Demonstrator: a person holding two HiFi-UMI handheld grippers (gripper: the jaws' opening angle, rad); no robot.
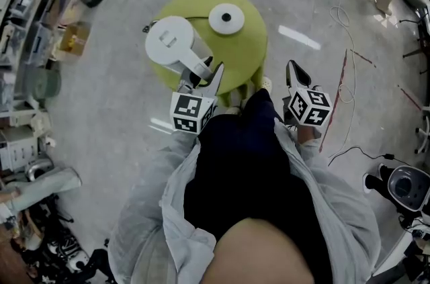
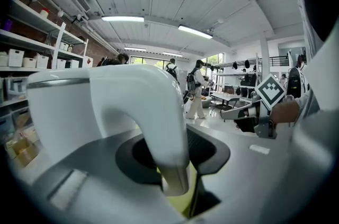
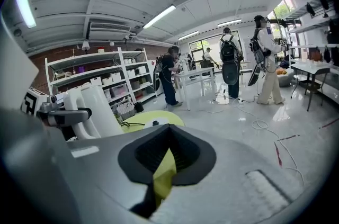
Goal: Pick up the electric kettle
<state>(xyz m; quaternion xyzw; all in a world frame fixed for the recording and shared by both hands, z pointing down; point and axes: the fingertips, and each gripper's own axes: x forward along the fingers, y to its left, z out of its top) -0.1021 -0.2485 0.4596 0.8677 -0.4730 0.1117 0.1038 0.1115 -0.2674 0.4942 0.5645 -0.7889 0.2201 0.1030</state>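
One electric kettle [image 1: 171, 42] near round table's [image 1: 250, 53] left edge.

Left gripper [image 1: 201, 76] and right gripper [image 1: 296, 74]: grey, each bearing a black-and-white marker cube [image 1: 191, 113]. Sleeves [image 1: 168, 172] pale grey (dark garment [image 1: 242, 162] beneath).

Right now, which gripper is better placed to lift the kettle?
Left. The left gripper is shut on the handle of the kettle; the right gripper sits beside the table, jaws together, empty.
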